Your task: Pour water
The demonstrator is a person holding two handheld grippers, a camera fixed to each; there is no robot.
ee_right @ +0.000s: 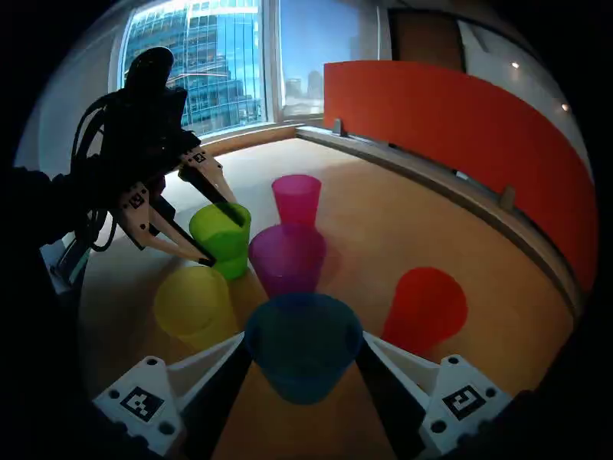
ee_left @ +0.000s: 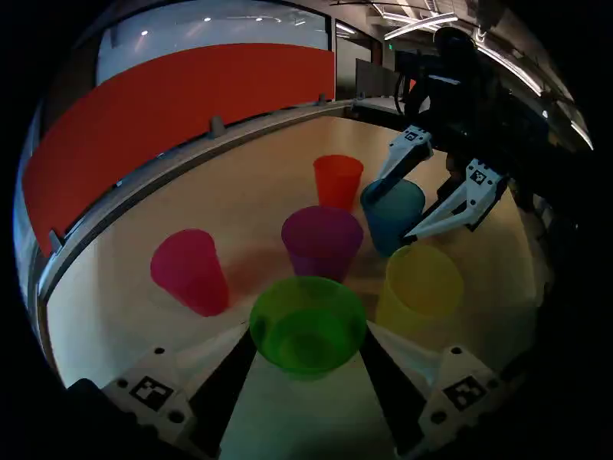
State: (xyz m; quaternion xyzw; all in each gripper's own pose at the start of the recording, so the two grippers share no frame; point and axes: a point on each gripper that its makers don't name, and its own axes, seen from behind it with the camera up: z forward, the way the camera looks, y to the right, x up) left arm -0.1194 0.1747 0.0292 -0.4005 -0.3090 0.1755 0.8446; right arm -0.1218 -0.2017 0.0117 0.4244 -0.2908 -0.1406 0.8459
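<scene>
A green cup (ee_left: 306, 326) stands upright on the wooden table (ee_left: 253, 176), and my left gripper (ee_left: 306, 337) is shut on it, one finger pressing each side. Across the cluster, my right gripper (ee_left: 391, 218) is shut on a blue cup (ee_left: 393, 215). In the right gripper view the blue cup (ee_right: 303, 345) sits between my right gripper's (ee_right: 303, 349) fingers, and the left gripper (ee_right: 221, 232) clasps the green cup (ee_right: 222, 238). Whether either cup holds water I cannot tell.
Between the two held cups stands a purple cup (ee_left: 322, 241), with a pink cup (ee_left: 190, 270), an orange cup (ee_left: 338, 180) and a yellow cup (ee_left: 420, 287) around it. An orange divider panel (ee_left: 176, 100) runs along the table's far edge. Windows (ee_right: 199, 61) lie behind the left gripper.
</scene>
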